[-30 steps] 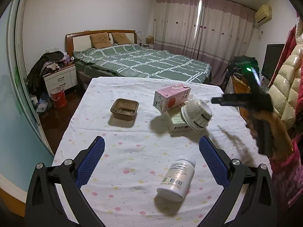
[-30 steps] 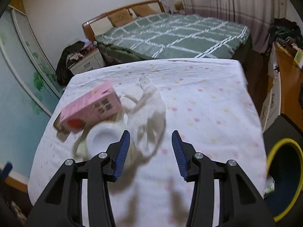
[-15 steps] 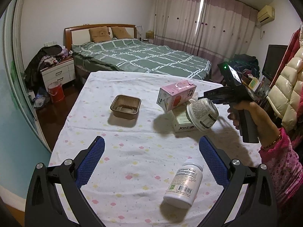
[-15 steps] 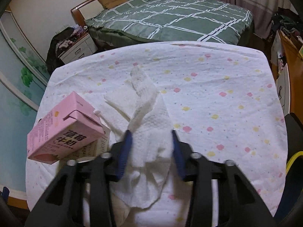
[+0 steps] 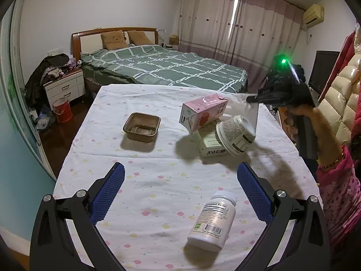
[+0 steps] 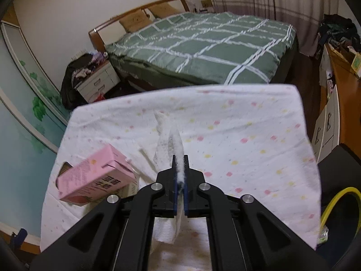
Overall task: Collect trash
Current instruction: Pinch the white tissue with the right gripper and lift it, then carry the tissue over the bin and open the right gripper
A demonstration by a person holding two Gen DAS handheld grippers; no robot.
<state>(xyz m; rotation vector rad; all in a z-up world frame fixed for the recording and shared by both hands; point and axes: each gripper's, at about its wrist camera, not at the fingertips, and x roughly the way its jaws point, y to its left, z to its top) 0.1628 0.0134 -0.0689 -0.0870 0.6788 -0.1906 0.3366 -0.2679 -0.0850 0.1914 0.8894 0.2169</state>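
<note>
Between the blue pads of my right gripper [image 6: 179, 176] a white paper towel [image 6: 174, 144] is pinched tight: its edge pokes out ahead of the fingertips and the rest of the sheet droops below them, so I read it as clamped and lifted clear of the surface [image 6: 248, 122]. From the left wrist view the same sheet hangs from that gripper [image 5: 253, 99] at the far right side of the surface, just above and beside the tipped white paper bowl [image 5: 235, 133]. What the next move turns on, as I judge it, is where the bin lies: a dark container with a yellow rim [image 6: 338, 201] shows at the lower right of the right wrist view, off the right edge of the surface and lower than it, on the same side as the hand that holds the towel. So the towel probably wants carrying rightward and down, away from the pink carton [image 6: 94, 178], which sits to the left of the gripper and leans on a small white box [image 5: 212, 145]. My left gripper [image 5: 180, 192] stands with its pads wide apart and nothing between them, hovering over the near part of the surface. The white pill bottle [image 5: 213, 220] lies on its side just ahead of it, closer to its right pad, its long axis running away from me and slightly to the right, cap at the far end. That bottle is plainly the left hand's nearest item; the brown foil tray [image 5: 142, 127] sits further off to the left.
</note>
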